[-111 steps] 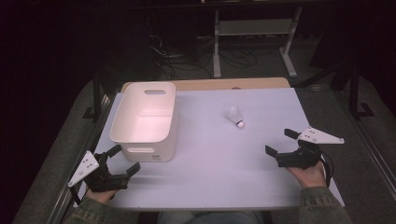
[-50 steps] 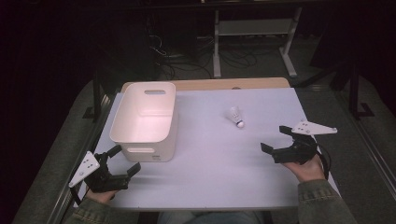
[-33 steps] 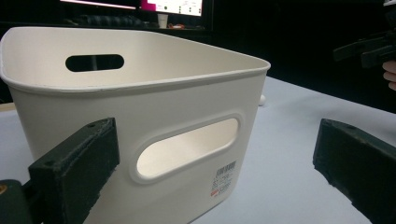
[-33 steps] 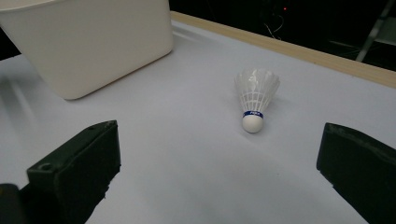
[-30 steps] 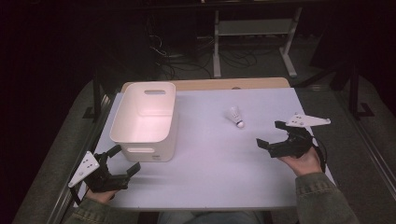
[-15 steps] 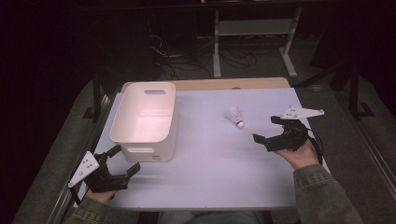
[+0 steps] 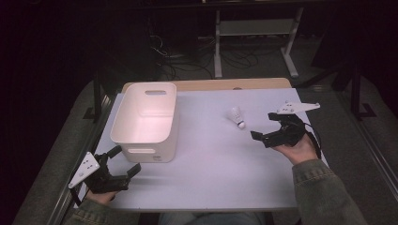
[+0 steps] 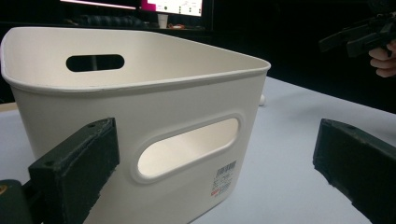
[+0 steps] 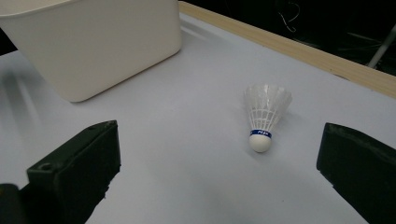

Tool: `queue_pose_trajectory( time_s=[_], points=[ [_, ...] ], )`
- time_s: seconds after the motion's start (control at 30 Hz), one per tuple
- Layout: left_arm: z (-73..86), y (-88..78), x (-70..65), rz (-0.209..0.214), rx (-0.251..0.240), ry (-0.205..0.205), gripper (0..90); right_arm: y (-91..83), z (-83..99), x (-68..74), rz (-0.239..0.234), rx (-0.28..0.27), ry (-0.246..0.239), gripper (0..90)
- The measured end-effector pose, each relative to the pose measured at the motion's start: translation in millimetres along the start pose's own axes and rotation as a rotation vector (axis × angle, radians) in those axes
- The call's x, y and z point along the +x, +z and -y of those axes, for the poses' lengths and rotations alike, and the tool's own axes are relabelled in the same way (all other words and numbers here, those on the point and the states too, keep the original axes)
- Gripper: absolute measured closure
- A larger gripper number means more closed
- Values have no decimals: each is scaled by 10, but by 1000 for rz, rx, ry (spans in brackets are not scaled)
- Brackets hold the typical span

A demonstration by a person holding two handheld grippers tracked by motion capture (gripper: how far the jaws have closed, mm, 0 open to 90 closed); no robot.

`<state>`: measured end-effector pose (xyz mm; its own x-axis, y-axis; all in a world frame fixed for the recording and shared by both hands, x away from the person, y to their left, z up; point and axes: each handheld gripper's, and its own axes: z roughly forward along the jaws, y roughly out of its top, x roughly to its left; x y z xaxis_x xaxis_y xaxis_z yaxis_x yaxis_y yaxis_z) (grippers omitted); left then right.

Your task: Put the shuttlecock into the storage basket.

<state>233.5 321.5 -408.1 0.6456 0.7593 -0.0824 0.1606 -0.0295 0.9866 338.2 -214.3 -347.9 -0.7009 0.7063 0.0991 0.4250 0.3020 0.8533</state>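
Observation:
A white shuttlecock [image 7: 236, 116] [image 9: 264, 116] lies on its side on the pale table [image 7: 211, 164], cork end toward me. My right gripper [image 7: 263, 125] [image 9: 217, 158] is open just right of it, with the jaws wide apart and nothing between them. On the table's left stands a white plastic bin [image 7: 145, 122] [image 8: 140, 93] [image 9: 93, 37] with handle slots. My left gripper [image 7: 126, 159] [image 8: 217, 158] sits open at the near left corner, pointing at the bin's near wall. In the left gripper view the right gripper [image 8: 359, 35] shows far off.
A wooden strip [image 7: 211, 85] runs along the table's far edge. Dark floor, cables and a metal stand [image 7: 253, 28] lie beyond it. A barcode label [image 8: 224, 175] sits low on the bin's near wall.
My right gripper has moved left and forward across the table, closing in on the shuttlecock. The left gripper, bin and shuttlecock have stayed put.

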Motion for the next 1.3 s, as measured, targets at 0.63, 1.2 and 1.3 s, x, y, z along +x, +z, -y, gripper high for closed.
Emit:
queue_pose_trajectory(
  time_s=[0.63, 1.2, 1.3],
  points=[
    [0, 0, 0, -1, -2, 0, 0, 90, -132, -95, -3, 19, 2, 0],
    [0, 1, 0, 0, -5, 0, 0, 237, -189, -188, 4, 50, 15, 0],
    [0, 0, 0, 1, -4, 1, 0, 270, -208, -204, 5, 58, 18, 0]
  ],
)
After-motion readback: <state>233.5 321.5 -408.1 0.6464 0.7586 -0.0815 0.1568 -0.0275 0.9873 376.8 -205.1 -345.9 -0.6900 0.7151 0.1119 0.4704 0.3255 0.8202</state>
